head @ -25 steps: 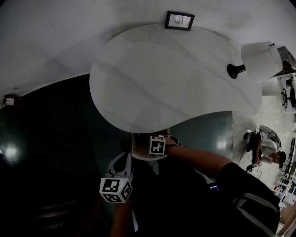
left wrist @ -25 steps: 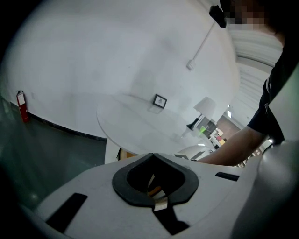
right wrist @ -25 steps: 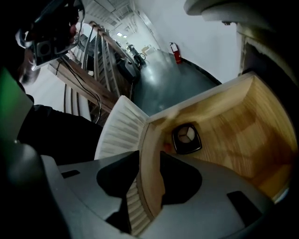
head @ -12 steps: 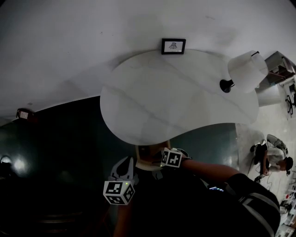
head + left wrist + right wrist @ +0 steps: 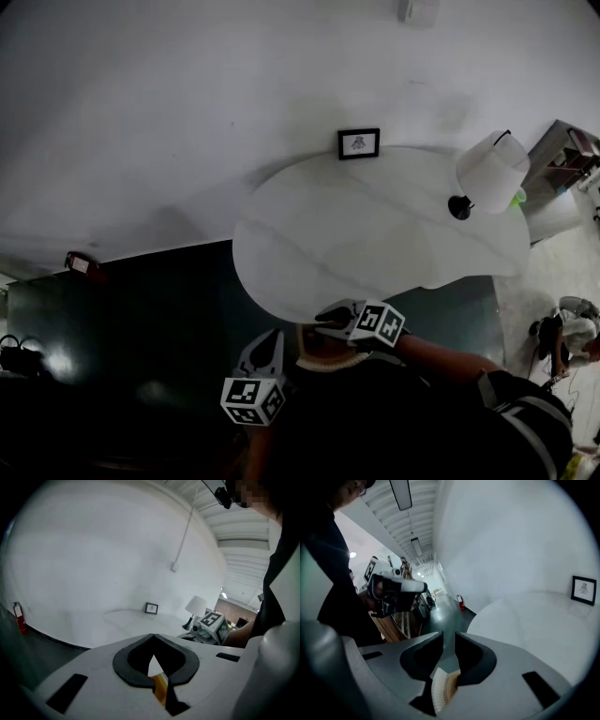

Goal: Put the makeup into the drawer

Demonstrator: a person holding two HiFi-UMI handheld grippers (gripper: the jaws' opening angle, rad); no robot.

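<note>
A pale wall fills the upper half of the head view, and a dark greenish floor spreads below it to the left. Against the wall stands a white surface with a rounded, bean-like outline; most of its top is bare. A lamp with a white shade and a dark base stands on the right end of the surface, and a small dark picture frame leans upright at its back edge, touching the wall.

Both grippers are held over the near edge of the surface, close to the person's dark sleeve. The left gripper is clenched: its jaw tips meet and nothing sits between them. The right gripper, just beside it on the right, has its jaws a narrow gap apart. They have just been closing, and only floor and the edge of the surface show through the gap, so it grips nothing.

No view shows the makeup or the drawer, so I cannot tell where they are.

A small red fire extinguisher hangs low on the wall, well to the left of the surface.
</note>
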